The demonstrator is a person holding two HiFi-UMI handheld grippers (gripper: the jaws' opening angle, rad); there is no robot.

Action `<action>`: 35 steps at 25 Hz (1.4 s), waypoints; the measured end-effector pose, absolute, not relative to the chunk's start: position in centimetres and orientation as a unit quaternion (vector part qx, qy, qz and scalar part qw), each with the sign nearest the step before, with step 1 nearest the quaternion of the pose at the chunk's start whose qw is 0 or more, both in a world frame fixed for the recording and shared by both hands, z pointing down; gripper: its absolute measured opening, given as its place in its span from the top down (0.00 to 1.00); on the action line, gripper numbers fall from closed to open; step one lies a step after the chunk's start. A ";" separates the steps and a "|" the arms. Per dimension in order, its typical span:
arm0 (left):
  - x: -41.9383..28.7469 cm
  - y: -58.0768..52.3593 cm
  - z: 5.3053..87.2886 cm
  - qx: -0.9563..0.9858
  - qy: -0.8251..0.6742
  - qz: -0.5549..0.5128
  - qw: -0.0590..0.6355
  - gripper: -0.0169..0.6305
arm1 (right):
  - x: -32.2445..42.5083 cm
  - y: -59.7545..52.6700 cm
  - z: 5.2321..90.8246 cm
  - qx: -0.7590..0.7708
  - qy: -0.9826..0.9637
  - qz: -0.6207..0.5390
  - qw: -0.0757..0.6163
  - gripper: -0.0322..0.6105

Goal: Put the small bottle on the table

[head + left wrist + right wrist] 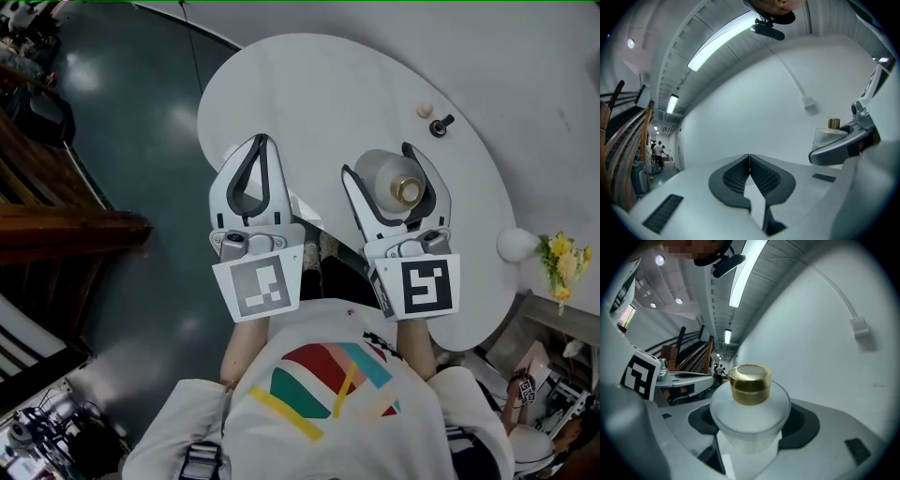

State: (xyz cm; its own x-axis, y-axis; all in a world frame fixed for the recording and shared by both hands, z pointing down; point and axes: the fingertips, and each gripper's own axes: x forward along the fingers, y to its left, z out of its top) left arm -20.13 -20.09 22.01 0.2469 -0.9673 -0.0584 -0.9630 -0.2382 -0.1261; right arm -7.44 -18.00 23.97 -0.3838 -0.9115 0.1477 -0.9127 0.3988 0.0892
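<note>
**A:** Where is the small bottle [749, 420] right now?

**B:** It's in my right gripper [382, 164]. The fingers [806, 423] are closed on its frosted body from both sides, and it sits upright with the gold cap [750, 384] on top. It hangs over the near part of the white surface [319, 94]. I judge it isn't down yet, though I can't tell how high the base is.

**A:** And the other hand?

**B:** My left gripper [260, 142] holds nothing, and its fingers are pressed together at the tips. It floats just left of the right one, over the surface's near-left edge. Both grippers point away from me, roughly level and side by side.

**A:** So how do you set the bottle down well?

**B:** I lower it straight and keep it upright until I feel the base sit flat. Only then do I spread the fingers, and only a little, so neither pad drags the body sideways. Then I draw back toward myself rather than up past the cap.

**A:** Anything to avoid?

**B:** The little round knob [425, 110] and the black piece [441, 123] lie at the far right, well apart from my spot. The near edge looks like the likelier risk, so I'd place the bottle a bit farther in.
</note>
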 end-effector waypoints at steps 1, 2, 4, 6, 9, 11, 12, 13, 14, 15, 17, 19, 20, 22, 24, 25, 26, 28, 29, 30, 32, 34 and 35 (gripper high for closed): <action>-20.0 -20.3 22.2 -0.788 0.612 -0.017 0.066 0.95 | -7.4 -18.1 24.1 0.548 -0.832 0.004 0.088 0.41; -19.9 -20.5 22.4 -0.789 0.611 -0.018 0.064 0.95 | -7.4 -18.2 24.3 0.548 -0.831 0.005 0.090 0.41; -19.5 -20.9 22.7 -0.791 0.608 -0.020 0.062 0.95 | -7.3 -18.4 24.5 0.547 -0.832 0.010 0.089 0.41; -19.0 -21.4 22.8 -0.794 0.605 -0.023 0.062 0.95 | -7.1 -18.7 24.7 0.546 -0.833 0.017 0.085 0.41; -18.0 -22.3 22.9 -0.797 0.601 -0.023 0.061 0.95 | -6.4 -19.4 25.0 0.549 -0.831 0.021 0.086 0.41; -17.4 -22.9 22.9 -0.799 0.599 -0.022 0.059 0.95 | -5.9 -20.0 25.2 0.552 -0.829 0.024 0.087 0.41; -17.0 -23.2 22.9 -0.800 0.597 -0.023 0.059 0.95 | -5.6 -20.4 25.3 0.554 -0.828 0.027 0.087 0.41; -16.7 -23.5 22.9 -0.801 0.595 -0.025 0.060 0.95 | -5.3 -20.8 25.4 0.555 -0.827 0.029 0.087 0.41; -16.4 -23.9 23.0 -0.802 0.594 -0.026 0.060 0.95 | -4.9 -21.3 25.5 0.557 -0.826 0.032 0.087 0.41; -16.1 -24.3 23.0 -0.803 0.593 -0.027 0.060 0.95 | -4.6 -21.9 25.7 0.558 -0.825 0.034 0.088 0.41; -15.5 -25.2 23.2 -0.804 0.591 -0.029 0.058 0.95 | -3.9 -23.1 26.0 0.561 -0.822 0.038 0.090 0.41; -14.9 -26.2 23.6 -0.805 0.590 -0.033 0.057 0.95 | -3.1 -24.6 26.6 0.567 -0.817 0.045 0.093 0.41; -14.6 -26.7 23.9 -0.805 0.589 -0.036 0.056 0.95 | -2.5 -25.4 26.9 0.571 -0.814 0.049 0.094 0.41; -13.9 -27.7 24.6 -0.806 0.588 -0.041 0.052 0.95 | -1.4 -27.0 27.9 0.581 -0.806 0.061 0.094 0.41; -13.4 -28.9 25.5 -0.807 0.587 -0.048 0.047 0.95 | -0.4 -28.9 29.0 0.587 -0.800 0.069 0.097 0.41; -13.2 -29.5 26.0 -0.807 0.586 -0.052 0.044 0.95 | -0.1 -30.0 29.7 0.589 -0.798 0.072 0.100 0.41; -13.1 -30.1 26.5 -0.808 0.586 -0.055 0.042 0.95 | 0.2 -31.0 30.4 0.591 -0.797 0.075 0.103 0.41; -12.9 -31.3 27.5 -0.808 0.584 -0.061 0.037 0.95 | 0.6 -33.1 32.2 0.594 -0.793 0.081 0.108 0.41; -12.8 -31.9 28.1 -0.809 0.583 -0.063 0.034 0.95 | 0.8 -34.2 33.3 0.596 -0.791 0.084 0.111 0.41; -12.6 -32.4 28.8 -0.810 0.582 -0.066 0.032 0.95 | 1.2 -35.1 34.4 0.598 -0.788 0.089 0.114 0.41; -12.0 -33.4 30.1 -0.811 0.581 -0.071 0.027 0.95 | 2.0 -37.0 36.9 0.600 -0.784 0.102 0.122 0.41; -11.4 -34.2 31.5 -0.810 0.580 -0.077 0.025 0.95 | 2.9 -38.8 39.3 0.600 -0.781 0.118 0.130 0.41; -11.2 -34.6 32.1 -0.810 0.581 -0.080 0.023 0.95 | 3.3 -39.6 40.4 0.600 -0.778 0.125 0.134 0.41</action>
State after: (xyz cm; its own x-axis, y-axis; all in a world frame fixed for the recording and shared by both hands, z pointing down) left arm -11.16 -34.60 32.07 0.3126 -0.9444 0.1018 -0.9370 -0.3241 -0.1301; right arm 3.34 -39.65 40.44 -0.2428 -0.9011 0.3593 -0.9682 0.2478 -0.0330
